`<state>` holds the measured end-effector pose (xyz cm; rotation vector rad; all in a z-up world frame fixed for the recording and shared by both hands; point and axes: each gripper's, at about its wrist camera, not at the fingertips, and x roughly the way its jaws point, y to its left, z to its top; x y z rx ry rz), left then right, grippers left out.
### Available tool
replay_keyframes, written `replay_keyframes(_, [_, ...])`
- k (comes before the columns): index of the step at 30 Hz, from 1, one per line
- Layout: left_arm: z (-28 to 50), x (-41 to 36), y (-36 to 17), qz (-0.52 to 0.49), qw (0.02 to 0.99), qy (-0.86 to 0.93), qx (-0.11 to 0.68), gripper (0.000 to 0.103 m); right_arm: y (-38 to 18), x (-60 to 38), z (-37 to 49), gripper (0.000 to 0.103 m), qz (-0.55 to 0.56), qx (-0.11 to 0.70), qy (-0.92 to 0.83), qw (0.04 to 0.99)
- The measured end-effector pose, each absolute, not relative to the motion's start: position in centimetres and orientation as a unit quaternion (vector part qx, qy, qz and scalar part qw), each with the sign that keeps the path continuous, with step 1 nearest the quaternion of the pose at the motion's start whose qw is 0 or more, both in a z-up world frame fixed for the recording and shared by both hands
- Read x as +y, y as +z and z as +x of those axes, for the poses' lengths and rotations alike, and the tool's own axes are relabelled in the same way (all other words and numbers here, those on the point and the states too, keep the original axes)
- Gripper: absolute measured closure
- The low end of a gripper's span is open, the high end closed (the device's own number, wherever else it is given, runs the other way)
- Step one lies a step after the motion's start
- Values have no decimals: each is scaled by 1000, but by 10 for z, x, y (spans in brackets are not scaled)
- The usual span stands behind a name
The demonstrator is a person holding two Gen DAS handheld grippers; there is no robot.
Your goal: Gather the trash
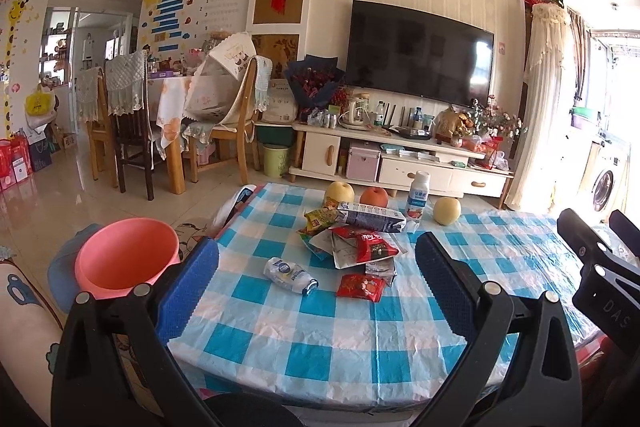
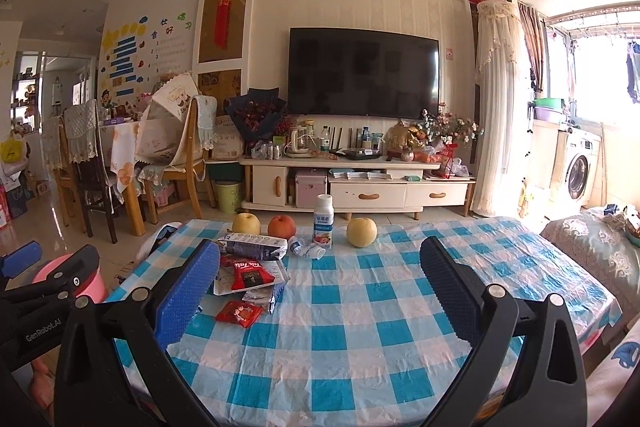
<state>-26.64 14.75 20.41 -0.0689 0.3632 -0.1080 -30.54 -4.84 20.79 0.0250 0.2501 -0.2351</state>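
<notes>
Trash is all heaped around the middle of the checkered tablecloth [image 1: 320, 339]: a grey carton [image 1: 370, 219] on top of the pile, a red snack wrapper [image 1: 370, 247] under it, a small red packet [image 1: 361, 287] lying loose at about 6 o'clock from the heap, and a crushed white bottle [image 1: 290, 275] off at roughly 8 o'clock. Both claws are spread wide with nothing in them, left gripper [image 1: 316, 275] and right gripper [image 2: 318, 275] hanging over the near edge of the table and pointed at the pile, so I'd say nothing's been picked yet. Pink bin [image 1: 127, 254] sits off the table's left side, about 9 o'clock from the trash, mouth up, which makes sense since it's right beside the left claw for easy drops. Fruit looks like it's there as the "don't touch" stuff: two yellowish pears [image 2: 362, 232] and an orange-red apple [image 2: 281, 227] lined up along the far edge at 12 o'clock, with an upright yogurt bottle [image 2: 323, 223] between them. Can't tell if that one's empty, it's standing neatly so maybe not trash. My guess is the loose packet or the crushed bottle goes first since they're apart from the stack and nearest the left claw, while the heap is layered and flimsy and could slide when pinched
</notes>
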Motion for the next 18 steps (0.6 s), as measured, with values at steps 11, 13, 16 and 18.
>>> replay_keyframes(11, [-275,150,204,-42,982,-58,174,4,205,-47,-310,4,13,114,-120,986])
replay_keyframes(13, [-275,150,204,-43,982,-61,174,4,204,-48,-311,4,14,110,-118,987])
replay_keyframes(16, [-273,150,201,-47,980,-67,179,4,200,-48,-310,4,16,109,-111,988])
replay_keyframes(18, [-273,150,200,-46,981,-67,178,4,197,-48,-307,4,18,115,-106,988])
